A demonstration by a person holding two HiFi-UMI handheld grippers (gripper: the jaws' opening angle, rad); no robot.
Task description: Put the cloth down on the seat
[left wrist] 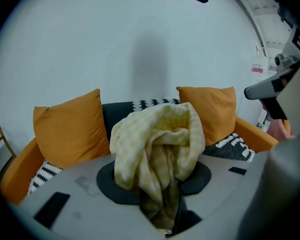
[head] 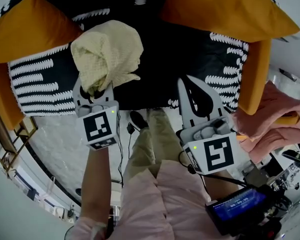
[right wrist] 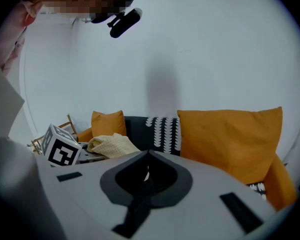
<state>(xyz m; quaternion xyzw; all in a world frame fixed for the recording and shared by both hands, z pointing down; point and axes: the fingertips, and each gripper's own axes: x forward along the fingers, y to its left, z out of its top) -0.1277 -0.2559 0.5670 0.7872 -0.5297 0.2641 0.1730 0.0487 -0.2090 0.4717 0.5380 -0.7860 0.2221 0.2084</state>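
Task was not yet done: the yellow cloth (head: 107,51) was in the left gripper (head: 94,95), jaws clamped on its bunched lower end, w/ the rest puffed up in a loose wad over the jaws. It hung over the left part of the seat (head: 160,59), the dark black-&-white patterned sofa base, between the left orange cushion (head: 30,29) and the right orange cushion (head: 225,9). The right gripper (head: 190,84) was nearer, to the right, jaws together & empty. Left to do, prob.: lower the wad, let go, pull clear. Hard to tell: whether any fold touched the seat, since the head view gave no height; the left gripper view only showed the cloth in front of the backrest. The left jaw tips were buried in fabric. A pink cloth (head: 280,114) at far right was cut off by the frame edge.
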